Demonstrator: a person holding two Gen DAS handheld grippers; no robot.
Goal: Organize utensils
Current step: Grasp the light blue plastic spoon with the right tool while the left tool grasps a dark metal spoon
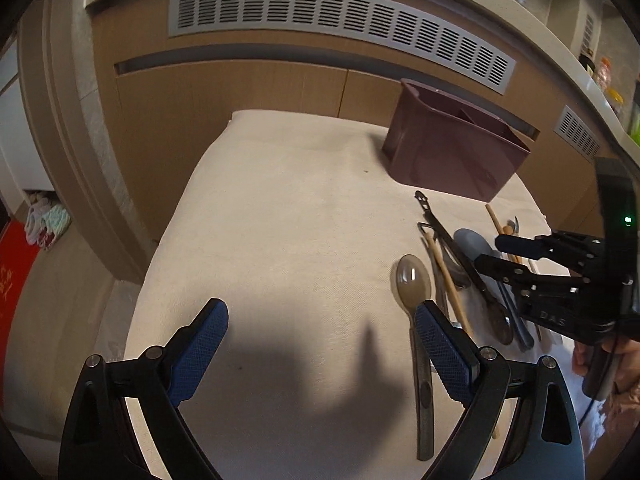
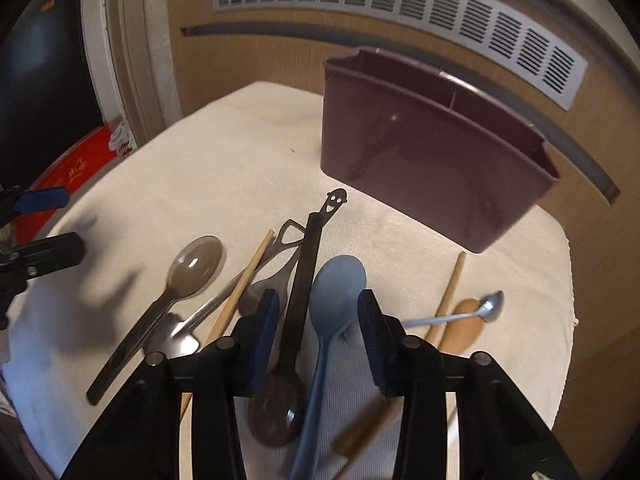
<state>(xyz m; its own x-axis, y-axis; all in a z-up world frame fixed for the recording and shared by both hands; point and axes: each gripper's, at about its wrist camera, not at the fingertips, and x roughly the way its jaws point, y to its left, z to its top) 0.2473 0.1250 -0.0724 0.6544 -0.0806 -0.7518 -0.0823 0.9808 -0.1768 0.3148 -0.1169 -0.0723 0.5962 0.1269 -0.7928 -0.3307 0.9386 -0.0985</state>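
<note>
Cloth-covered table (image 1: 280, 220), "DAS" on right claw (image 1: 490, 250)

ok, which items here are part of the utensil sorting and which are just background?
Job:
- maroon plastic divided caddy
- blue plastic spoon
- black smiley-handled spoon
- translucent grey spoon
- wooden chopsticks
- small steel ladle
- wooden spoon

Background:
- grey vent grille
- red box
- white tablecloth

On the cloth-covered bench (image 2: 248, 148) the divided holder (image 2: 432, 148) stands at one o'clock, at the far edge before the cabinet front (image 2: 248, 60). Nearer, at six o'clock, the utensils lie in a loose fan: the clear spoon (image 2: 192, 268) leftmost, the smiley-handled spoon (image 2: 308, 256) and the plastic spoon (image 2: 336, 292) side by side in the middle, the small ladle (image 2: 490, 306) at four o'clock.
</note>
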